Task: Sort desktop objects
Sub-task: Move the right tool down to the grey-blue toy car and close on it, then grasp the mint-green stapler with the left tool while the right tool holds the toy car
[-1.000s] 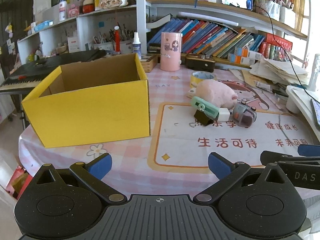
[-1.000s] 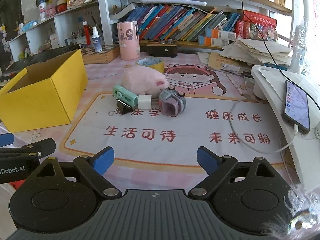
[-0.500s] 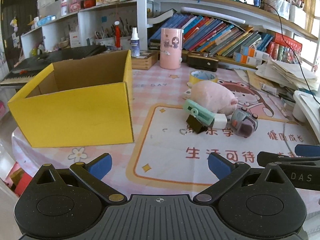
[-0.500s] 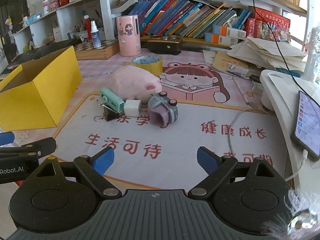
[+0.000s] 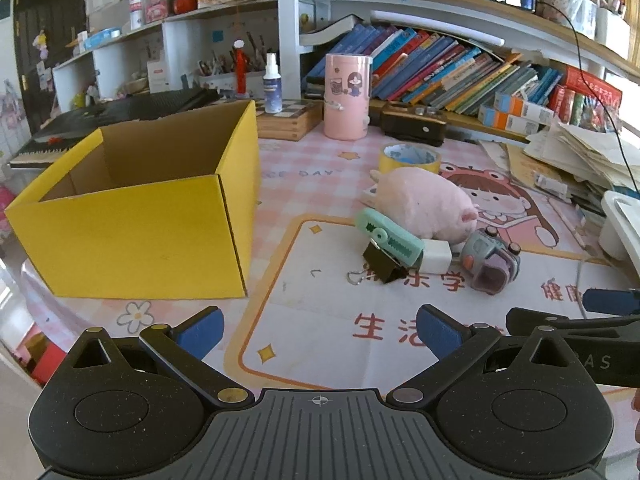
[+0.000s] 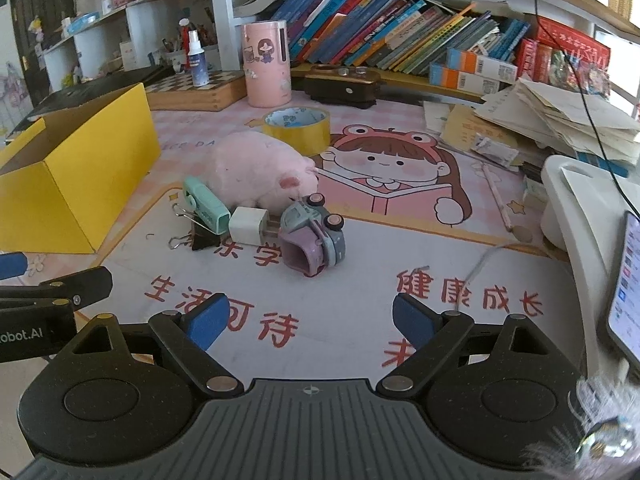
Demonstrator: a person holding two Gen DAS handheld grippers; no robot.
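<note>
An open yellow box (image 5: 136,216) (image 6: 76,176) stands at the left. A pile lies on the printed mat: a pink plush pig (image 5: 424,204) (image 6: 260,172), a mint utility knife (image 5: 388,238) (image 6: 206,204), a black binder clip (image 5: 384,266) (image 6: 202,240), a white charger (image 5: 436,256) (image 6: 248,230) and a toy car (image 5: 490,268) (image 6: 314,240). A yellow tape roll (image 5: 408,158) (image 6: 298,128) sits behind the pig. My left gripper (image 5: 320,330) is open and empty, near the box's front corner. My right gripper (image 6: 310,318) is open and empty, in front of the toy car.
A pink cylinder (image 6: 266,64), a spray bottle (image 6: 198,60) on a wooden chessboard box (image 6: 196,92) and a dark case (image 6: 344,84) stand at the back before shelves of books. Loose papers (image 6: 540,120), a white stand (image 6: 580,208) and a phone (image 6: 628,284) are at the right.
Both grippers have moved forward towards the pile, which now looks larger. The left view has swung right, so the box sits further left. Both stay open.
</note>
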